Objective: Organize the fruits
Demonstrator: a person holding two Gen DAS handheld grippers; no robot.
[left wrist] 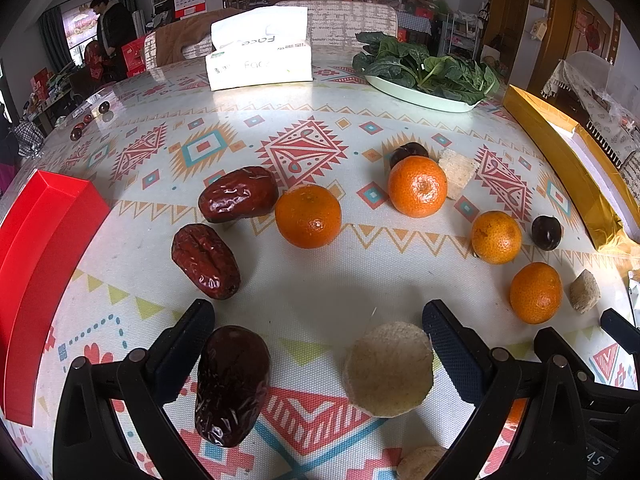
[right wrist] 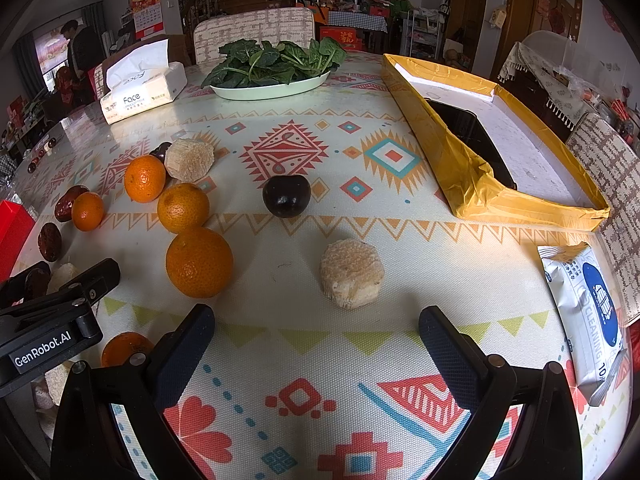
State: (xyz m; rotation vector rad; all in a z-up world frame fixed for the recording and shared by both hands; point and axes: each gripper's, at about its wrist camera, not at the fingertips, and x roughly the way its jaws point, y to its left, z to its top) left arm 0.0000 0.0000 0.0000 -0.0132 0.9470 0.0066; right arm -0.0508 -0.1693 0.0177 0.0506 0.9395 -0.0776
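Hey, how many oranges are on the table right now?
5: near orange, middle orange, far orange, small orange beside a red date, and a half-hidden orange. More may be hidden.

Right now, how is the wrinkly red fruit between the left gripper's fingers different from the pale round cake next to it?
The red date is dark, glossy and wrinkled; the pale cake is beige, dull and grainy. The date is long and oval, pointing away from the camera, while the cake is a flat round disc. The date lies close to one finger of the left gripper; the cake lies close to the other. Both rest on the patterned tablecloth, ungripped.
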